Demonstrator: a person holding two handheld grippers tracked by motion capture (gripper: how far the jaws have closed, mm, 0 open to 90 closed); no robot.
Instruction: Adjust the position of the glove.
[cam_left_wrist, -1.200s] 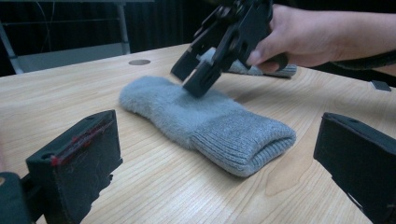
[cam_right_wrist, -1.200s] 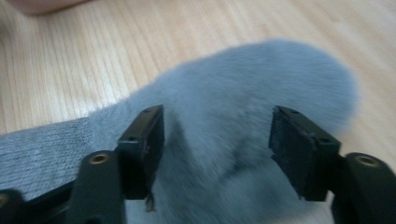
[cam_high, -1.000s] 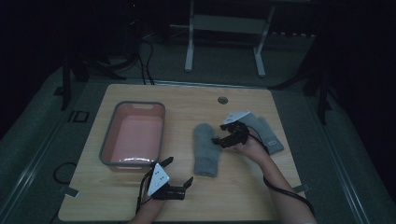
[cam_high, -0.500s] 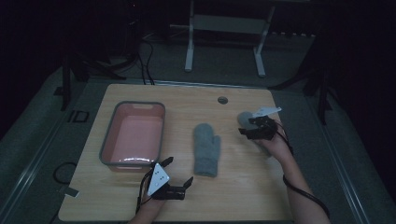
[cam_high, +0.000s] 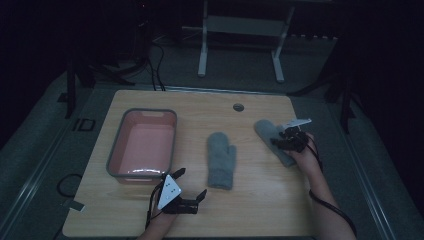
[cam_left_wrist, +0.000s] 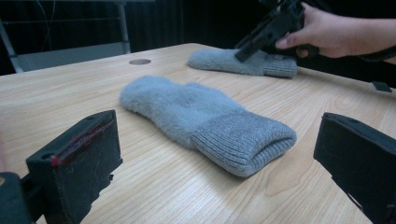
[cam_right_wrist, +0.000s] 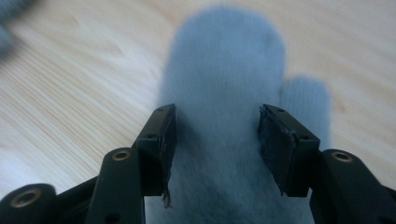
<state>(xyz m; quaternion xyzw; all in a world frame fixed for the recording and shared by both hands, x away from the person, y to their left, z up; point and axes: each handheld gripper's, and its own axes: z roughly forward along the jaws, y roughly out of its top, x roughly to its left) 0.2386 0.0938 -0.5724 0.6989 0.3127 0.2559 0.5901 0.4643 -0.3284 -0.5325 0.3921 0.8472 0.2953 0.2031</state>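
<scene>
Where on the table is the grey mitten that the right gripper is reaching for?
In the high view that mitten lies near the table's right edge, right of the other grey mitten, with the right gripper over it, jaws straddling its middle.

High view looks forward and down on the whole table (cam_high: 260, 200); left gripper view sits low at tabletop level, sharing both mittens, the near mitten (cam_left_wrist: 205, 121) and the far mitten (cam_left_wrist: 243, 63); right gripper view looks down close onto the far mitten.
</scene>
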